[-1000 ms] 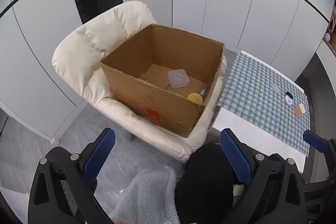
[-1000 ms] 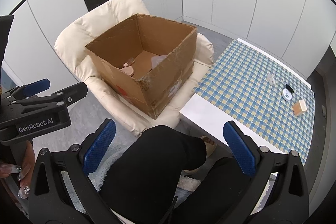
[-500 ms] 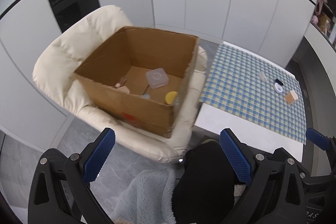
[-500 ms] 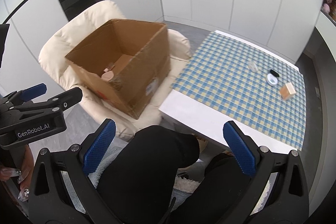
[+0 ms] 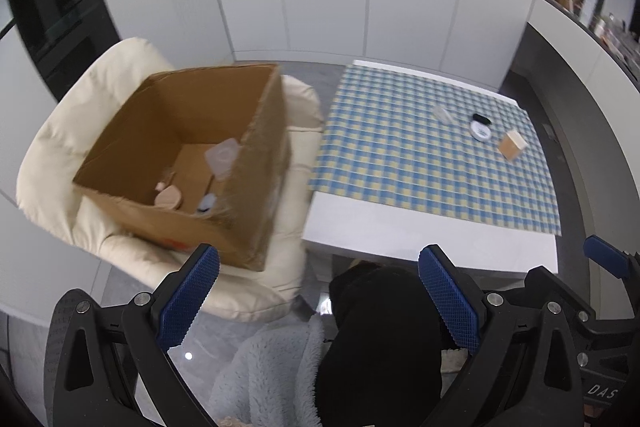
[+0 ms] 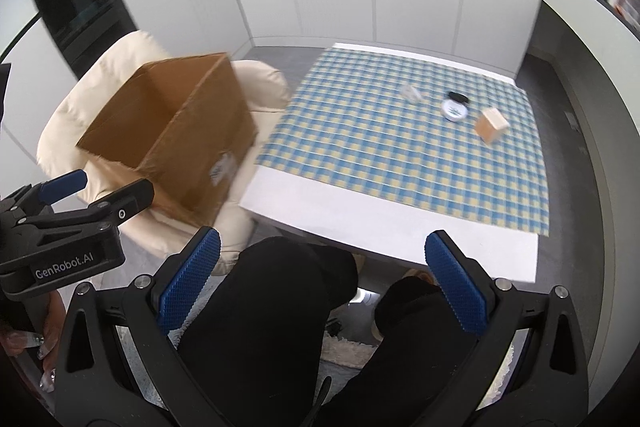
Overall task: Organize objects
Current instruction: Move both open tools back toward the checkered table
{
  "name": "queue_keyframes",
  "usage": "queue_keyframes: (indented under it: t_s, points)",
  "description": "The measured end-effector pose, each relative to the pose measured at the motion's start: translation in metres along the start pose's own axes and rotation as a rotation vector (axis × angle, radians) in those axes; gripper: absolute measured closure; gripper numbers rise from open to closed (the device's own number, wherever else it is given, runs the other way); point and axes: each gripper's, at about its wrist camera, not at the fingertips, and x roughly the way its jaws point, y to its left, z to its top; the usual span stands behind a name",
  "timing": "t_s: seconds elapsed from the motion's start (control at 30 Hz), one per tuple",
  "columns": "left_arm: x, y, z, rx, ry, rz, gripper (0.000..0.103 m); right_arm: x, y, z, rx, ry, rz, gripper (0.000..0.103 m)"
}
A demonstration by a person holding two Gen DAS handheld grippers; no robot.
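Note:
An open cardboard box (image 5: pixel 256 163) sits on a cream armchair (image 5: pixel 60 131) at left; it also shows in the right wrist view (image 6: pixel 192 143). Inside lie a clear lidded container (image 5: pixel 221 155), a pink round item (image 5: pixel 168 195) and a pale blue item (image 5: pixel 206 203). On the checked tablecloth (image 5: pixel 400 163) far right lie a small clear piece (image 5: pixel 441 114), a white round tin (image 5: pixel 481 131) with a black lid (image 5: pixel 481 118), and a tan block (image 5: pixel 512 145); the tin (image 6: pixel 455 110) and the block (image 6: pixel 491 124) show in the right view too. My left gripper (image 5: pixel 318 301) and right gripper (image 6: pixel 322 285) are open, empty, held low above the person's lap.
White wall panels stand behind the chair and table. A dark cabinet (image 5: pixel 48 19) is at far left. A shelf with bottles (image 5: pixel 588 3) is at upper right. The person's black-clad legs (image 6: pixel 280 307) and a pale fluffy rug (image 5: pixel 272 371) lie below the grippers.
Both views have swung right: the box and chair slid left in frame and the checked table came toward the centre. Both grippers stayed open and empty.

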Motion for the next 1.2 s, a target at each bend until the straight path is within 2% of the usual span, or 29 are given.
queue_keyframes:
  t_s: [0.5, 0.77, 1.2]
  points:
    - [0.020, -0.061, 0.010, 0.118, 0.019, -0.067, 0.003, -0.004, -0.077, -0.013, 0.156, -0.002, -0.103, 0.000]
    - [0.032, -0.077, 0.015, 0.147, 0.028, -0.072, 0.003, -0.001, -0.089, -0.013, 0.175, -0.007, -0.138, 0.000]
    - [0.067, -0.085, 0.026, 0.150, 0.067, -0.066, 0.003, 0.025, -0.116, -0.011, 0.233, 0.021, -0.148, 0.000]
